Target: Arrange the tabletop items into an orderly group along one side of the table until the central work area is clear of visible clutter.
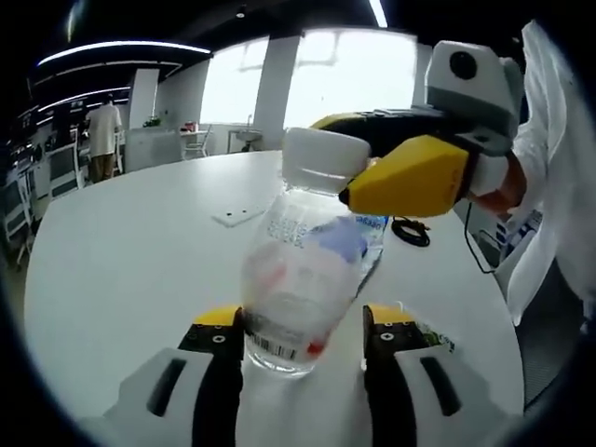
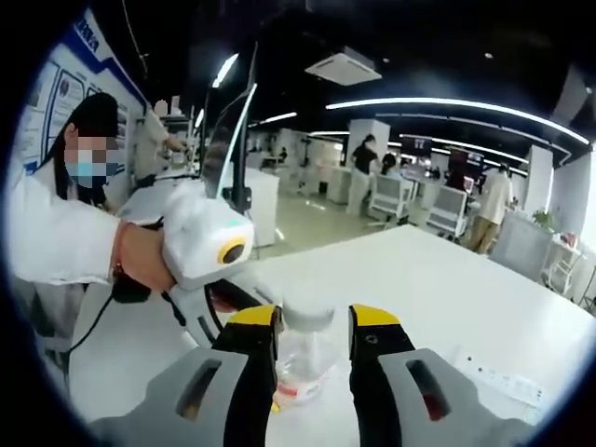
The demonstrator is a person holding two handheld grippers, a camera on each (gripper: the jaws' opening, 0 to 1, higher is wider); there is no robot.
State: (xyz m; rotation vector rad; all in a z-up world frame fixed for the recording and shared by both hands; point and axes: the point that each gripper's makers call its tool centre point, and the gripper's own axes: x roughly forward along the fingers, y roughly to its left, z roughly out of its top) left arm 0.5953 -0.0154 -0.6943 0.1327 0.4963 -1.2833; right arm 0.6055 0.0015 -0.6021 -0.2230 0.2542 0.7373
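Note:
A clear plastic bottle (image 1: 300, 279) with a white cap (image 1: 319, 158) stands tilted on the white table (image 1: 121, 279). My left gripper (image 1: 304, 346) is shut on the bottle's base, one jaw pressed against each side. My right gripper (image 1: 346, 184) comes in from the upper right and closes on the cap. In the right gripper view the cap (image 2: 308, 313) sits between my right gripper's (image 2: 313, 340) jaws, with the bottle (image 2: 300, 368) below it. The left gripper's white body (image 2: 209, 244), held by a hand, rises at the left.
A flat white item (image 1: 237, 216) lies on the table beyond the bottle. A black cable coil (image 1: 410, 231) and a blue-labelled object (image 1: 374, 226) lie to the right. A white power strip (image 2: 498, 377) lies at lower right. A person's white sleeve (image 1: 549, 186) is at the table edge.

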